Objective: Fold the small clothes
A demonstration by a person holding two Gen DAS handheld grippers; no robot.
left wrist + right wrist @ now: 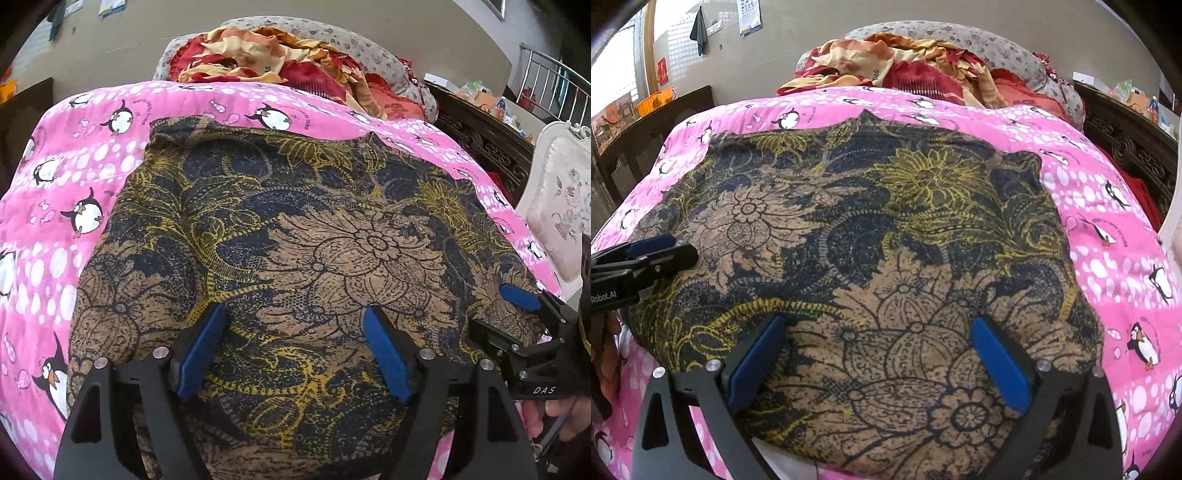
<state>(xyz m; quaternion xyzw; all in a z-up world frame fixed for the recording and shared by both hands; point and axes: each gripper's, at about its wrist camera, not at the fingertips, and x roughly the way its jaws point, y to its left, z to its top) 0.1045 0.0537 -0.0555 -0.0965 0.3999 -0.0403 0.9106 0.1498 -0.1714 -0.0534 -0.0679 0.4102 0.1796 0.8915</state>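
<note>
1. Across the middle of the bed we see the garment (288, 240), a soft knit-looking cloth printed with tan, navy and mustard flowers, lying spread nearly flat with a wavy far edge.
2. Beneath it lies a pink quilt (74, 166) dotted with white ovals and cartoon penguins; its surface looks smooth and padded.
3. Over the garment's near part we see the left gripper (295, 343), its black arms ending in ribbed blue fingers (201, 350) spread wide apart with nothing between them.
4. Over the near part too, in its own view, the right gripper (879, 362) has flat blue fingers (999, 369) parted just as widely, with only cloth beneath.
5. At the far end of the bed a crumpled red and orange blanket (886, 66) is heaped against a grey floral pillow (979, 48).
6. Dark carved wood of the bed frame (487, 144) runs along the right side, and a cream upholstered chair (557, 206) stands beside it.
</note>
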